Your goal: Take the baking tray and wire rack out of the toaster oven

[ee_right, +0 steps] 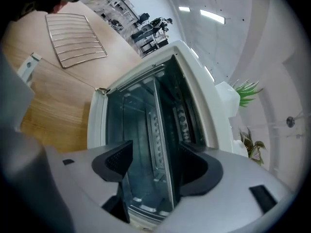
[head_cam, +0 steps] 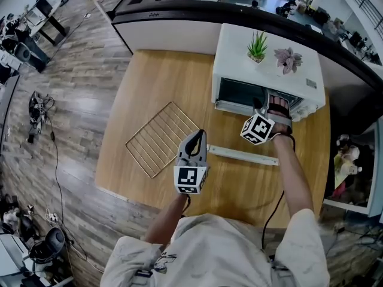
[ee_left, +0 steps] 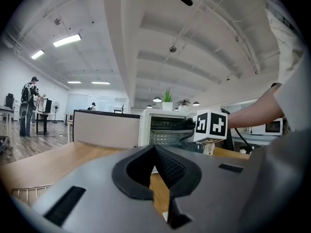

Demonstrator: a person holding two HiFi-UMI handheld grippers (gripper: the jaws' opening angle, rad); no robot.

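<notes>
a pale wood table (head_cam: 143,82) on a plank floor (head_cam: 72,88) is recorded, in an open office. desks (head_cam: 42,17) are seen far left, and a dark-topped partition (head_cam: 179,12) runs behind the table. the white oven (head_cam: 239,52) is set at the table's far edge, with two potted plants (head_cam: 257,45) on top. its glass door (ee_right: 129,115) is dropped open, with the white handle (head_cam: 242,154) nearest the person. the rack (head_cam: 161,137) is out and lies flat on the table, left of the oven. the left gripper (head_cam: 199,135) is held over the table just beside the rack's near-right corner. in its own view its jaws are seen closed tip to tip with nothing between them. strip lights (ee_left: 67,40) and a distant standing person (ee_left: 30,101) are shown in that view only. the right gripper (head_cam: 264,103) is at the oven mouth. in its own view the jaws are spread, and a thin metal edge (ee_right: 163,130) runs between the pads without being pinched. whether that edge is the tray's rim or part of the oven could not be told. the cavity is dark, and the tray could not be made out for certain in any view. in the head view the right jaws are hidden by the hand and the marker cube (head_cam: 257,128). only a corner of the rack is caught in the left gripper view, cut off at the lower left.
</notes>
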